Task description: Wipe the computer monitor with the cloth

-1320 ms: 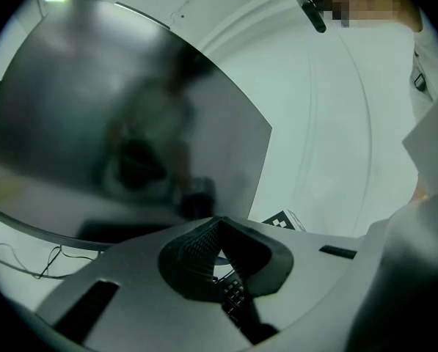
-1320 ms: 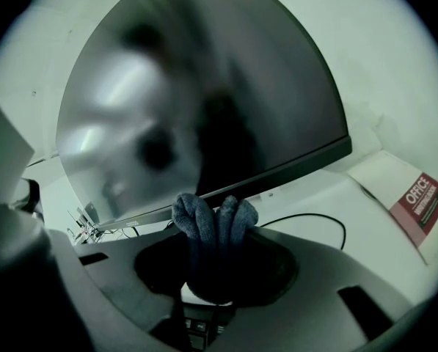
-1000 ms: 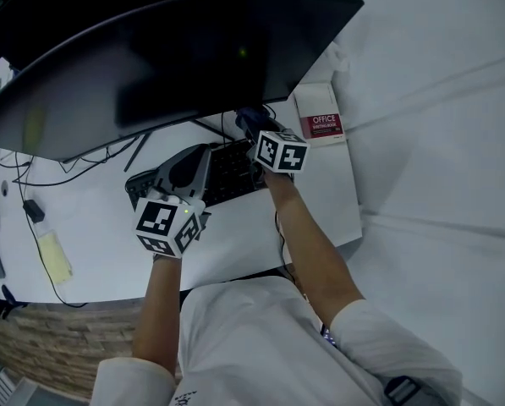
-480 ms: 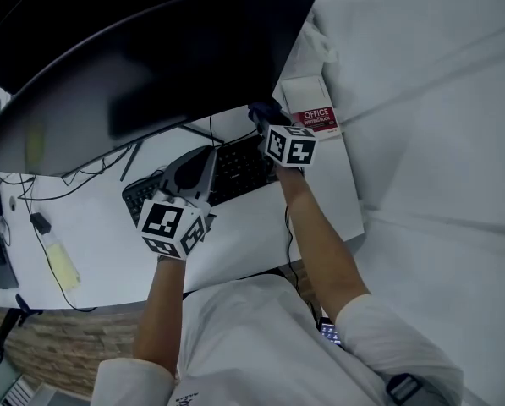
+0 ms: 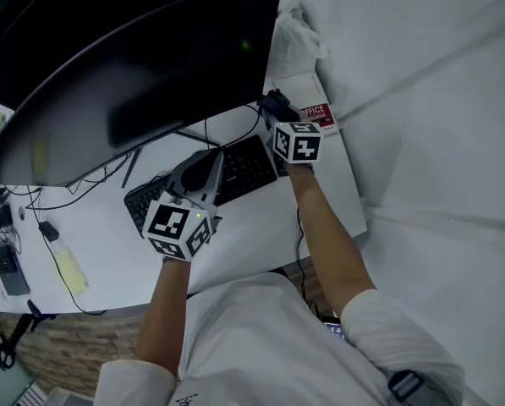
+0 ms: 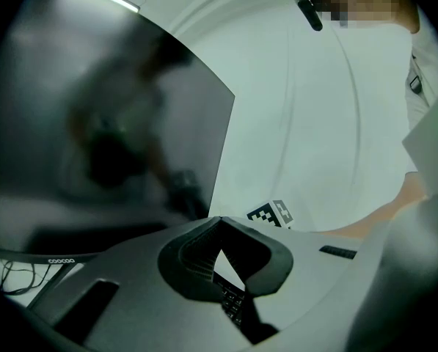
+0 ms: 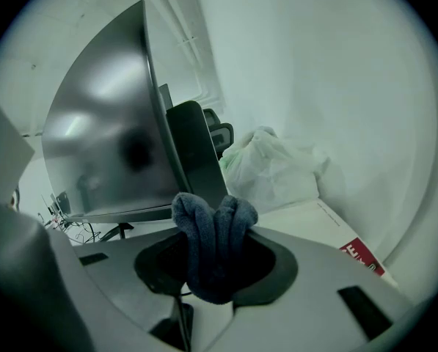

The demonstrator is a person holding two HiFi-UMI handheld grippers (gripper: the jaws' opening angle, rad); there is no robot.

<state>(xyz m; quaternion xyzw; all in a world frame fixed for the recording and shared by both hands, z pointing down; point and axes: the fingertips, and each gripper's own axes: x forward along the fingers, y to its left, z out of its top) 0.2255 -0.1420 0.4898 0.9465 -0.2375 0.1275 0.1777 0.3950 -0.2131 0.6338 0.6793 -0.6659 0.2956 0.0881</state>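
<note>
The curved dark monitor (image 5: 134,74) fills the upper left of the head view; its screen (image 6: 94,123) also looms at the left of the left gripper view. A dark blue cloth (image 7: 213,244) is bunched between the jaws of my right gripper (image 7: 215,218), which is shut on it. In the head view that right gripper (image 5: 273,106) sits just below the monitor's lower right corner, and the monitor's right edge (image 7: 149,101) stands just ahead of it. My left gripper (image 5: 208,156) hovers over the keyboard; its tips (image 6: 219,220) meet, with nothing held.
A black keyboard (image 5: 239,169) lies on the white desk (image 5: 252,227) under the monitor. A box with a red label (image 5: 316,113) and a white plastic bag (image 5: 299,36) sit at the desk's right end. Cables (image 5: 91,172) and a yellowish object (image 5: 66,265) lie at the left.
My right gripper has carried the cloth from under the monitor's lower edge out toward its right corner. The left gripper stays over the keyboard. The head view has shifted.
</note>
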